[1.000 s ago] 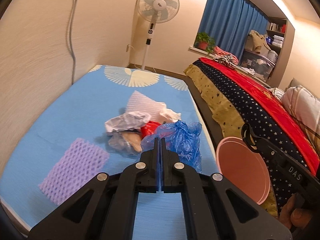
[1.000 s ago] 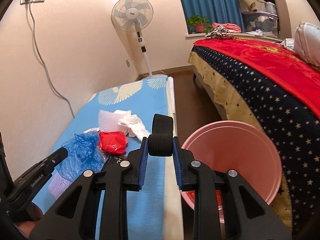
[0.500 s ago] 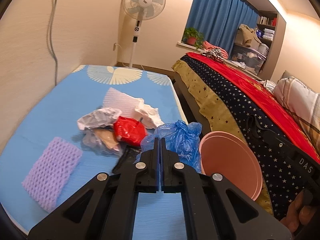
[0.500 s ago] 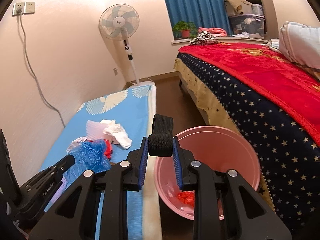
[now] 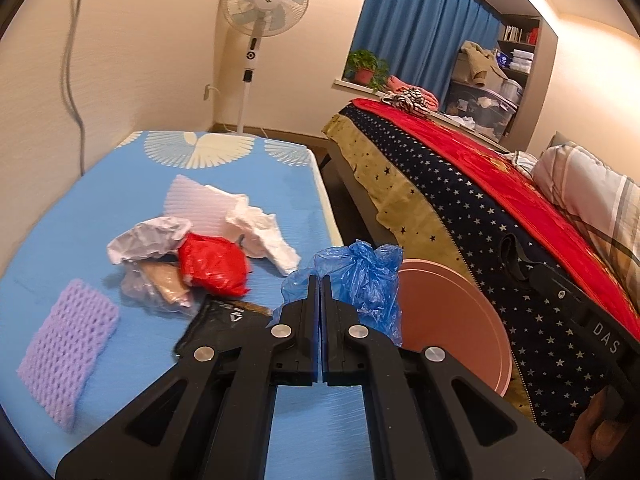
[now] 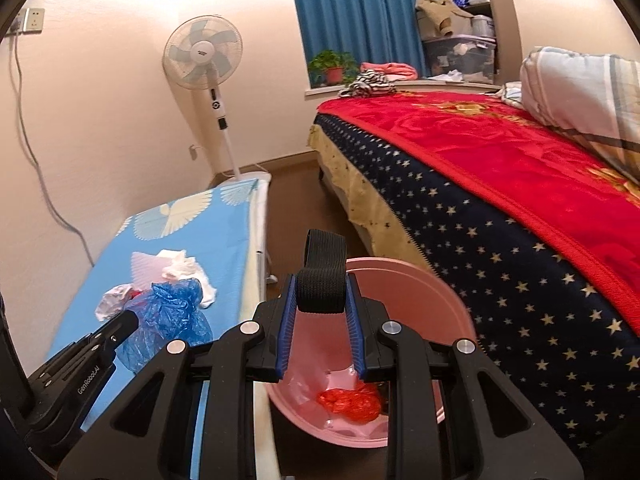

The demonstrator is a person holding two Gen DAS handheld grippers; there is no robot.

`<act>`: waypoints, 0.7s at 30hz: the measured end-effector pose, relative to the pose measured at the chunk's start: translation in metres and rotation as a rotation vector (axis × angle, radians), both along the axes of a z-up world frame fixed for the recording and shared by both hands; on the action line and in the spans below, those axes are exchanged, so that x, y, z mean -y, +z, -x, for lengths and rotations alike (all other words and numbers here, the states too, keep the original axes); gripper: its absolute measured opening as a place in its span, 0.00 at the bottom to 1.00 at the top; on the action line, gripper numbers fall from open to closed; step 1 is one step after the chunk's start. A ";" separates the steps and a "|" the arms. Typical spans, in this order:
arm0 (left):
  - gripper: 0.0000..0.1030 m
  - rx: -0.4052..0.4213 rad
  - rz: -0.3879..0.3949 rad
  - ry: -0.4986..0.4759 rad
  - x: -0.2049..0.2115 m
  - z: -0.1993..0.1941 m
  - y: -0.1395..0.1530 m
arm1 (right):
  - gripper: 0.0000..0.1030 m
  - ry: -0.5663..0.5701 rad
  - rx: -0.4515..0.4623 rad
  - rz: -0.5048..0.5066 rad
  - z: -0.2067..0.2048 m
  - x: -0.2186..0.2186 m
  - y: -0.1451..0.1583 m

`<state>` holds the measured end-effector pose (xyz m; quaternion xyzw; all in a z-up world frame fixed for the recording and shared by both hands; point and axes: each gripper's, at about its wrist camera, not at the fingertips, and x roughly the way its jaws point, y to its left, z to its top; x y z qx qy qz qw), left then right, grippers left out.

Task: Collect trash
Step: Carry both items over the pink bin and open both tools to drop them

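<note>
Two grippers worked: left gripper pinched a crumpled blue bag beside the mat edge; right gripper clamped the pink bin's black strap.

A standing fan beside blue curtains.

The left gripper carries "GenRobot.AI" in white along its side in the right wrist view; the right gripper shows "DAS" in the left wrist view
</note>
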<state>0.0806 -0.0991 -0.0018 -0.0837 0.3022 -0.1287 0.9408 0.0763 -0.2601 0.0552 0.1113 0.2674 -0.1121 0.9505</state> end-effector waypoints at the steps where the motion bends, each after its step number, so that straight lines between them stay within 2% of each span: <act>1: 0.00 -0.002 0.004 -0.006 0.003 -0.001 -0.001 | 0.24 -0.008 -0.001 0.003 0.001 0.002 0.000; 9: 0.00 -0.004 0.006 -0.033 0.020 -0.008 -0.004 | 0.24 -0.066 -0.020 0.011 0.004 0.018 -0.005; 21: 0.00 0.027 -0.060 -0.106 0.051 -0.022 -0.007 | 0.24 -0.135 -0.033 0.017 0.005 0.036 -0.011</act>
